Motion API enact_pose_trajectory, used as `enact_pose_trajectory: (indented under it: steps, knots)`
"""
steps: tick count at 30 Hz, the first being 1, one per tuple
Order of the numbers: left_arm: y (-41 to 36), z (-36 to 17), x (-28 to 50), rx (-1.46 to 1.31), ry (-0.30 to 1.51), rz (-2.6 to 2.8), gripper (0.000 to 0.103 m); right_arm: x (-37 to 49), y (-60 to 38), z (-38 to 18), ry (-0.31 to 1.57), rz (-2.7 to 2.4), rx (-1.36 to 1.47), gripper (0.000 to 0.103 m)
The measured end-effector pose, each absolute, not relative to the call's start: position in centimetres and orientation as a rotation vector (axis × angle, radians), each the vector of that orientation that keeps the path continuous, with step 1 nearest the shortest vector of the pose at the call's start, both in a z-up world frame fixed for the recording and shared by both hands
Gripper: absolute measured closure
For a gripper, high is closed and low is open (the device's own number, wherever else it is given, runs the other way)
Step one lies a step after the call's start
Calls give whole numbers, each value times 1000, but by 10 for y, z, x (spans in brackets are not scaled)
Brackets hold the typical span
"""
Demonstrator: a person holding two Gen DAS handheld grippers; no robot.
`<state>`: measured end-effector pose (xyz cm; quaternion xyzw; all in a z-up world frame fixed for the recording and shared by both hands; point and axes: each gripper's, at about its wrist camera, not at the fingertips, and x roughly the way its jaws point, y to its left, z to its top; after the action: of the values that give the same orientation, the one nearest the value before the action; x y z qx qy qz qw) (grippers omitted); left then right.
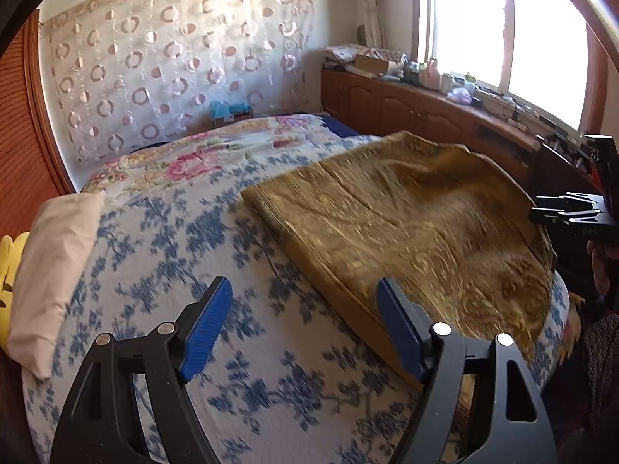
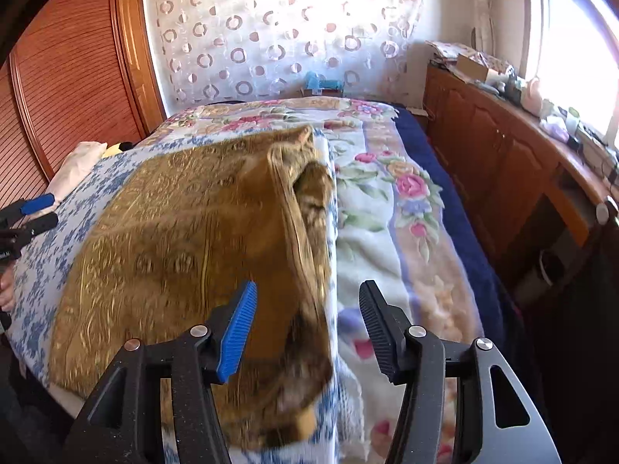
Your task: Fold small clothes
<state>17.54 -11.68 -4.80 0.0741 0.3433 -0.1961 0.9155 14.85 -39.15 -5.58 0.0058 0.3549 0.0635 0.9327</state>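
Centre-right of the left wrist view: the golden-brown cloth (image 1: 406,216) lies on the blue-flowered bedspread (image 1: 162,239). It looks already doubled: a straight layered edge runs along its lower-left side. It fills the middle and left of the right wrist view, where a raised ridge runs down its right part and the lower right corner is bunched and blurred, not flat.

Left gripper (image 1: 305,328): jaws spread wide, nothing between them. Its right finger sits over the cloth's near edge; contact can't be told. Right gripper (image 2: 307,332): jaws spread, pads not pressing anything. The cloth's rumpled corner shows in the gap below, loose. Neither gripper holds the cloth.

Each gripper shows at the other view's edge: the left one at far left of the right wrist view, the right one at far right of the left wrist view, only partly visible.

Progress, as a judgement: at least one fold is done and the cloth is released onto the bed. The right side still needs flattening or squaring up, and probably another fold to make it compact. How many layers there are is unclear because of blur. No other garments waiting to be folded are visible, so whether more pieces remain can't be told.

Other items:
- pale pillow (image 1: 54,270) at lower left of the left wrist view
- rose-print blanket (image 2: 390,208) right of the cloth
- wooden cabinet (image 2: 495,162) with clutter under the window, upper right
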Motion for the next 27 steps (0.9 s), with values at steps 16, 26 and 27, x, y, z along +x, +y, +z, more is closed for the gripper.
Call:
enact_pose_trajectory:
  steps: [16, 26, 27]
  knots:
    - [-142, -78, 111, 213, 809, -496, 25, 118, -398, -69, 751, 165, 68, 46]
    - [-154, -81, 96, 184, 828, -548, 25, 118, -404, -80, 746, 160, 106, 46]
    - [-156, -82, 94, 182, 830, -552, 25, 118, -405, -81, 748, 162, 114, 46]
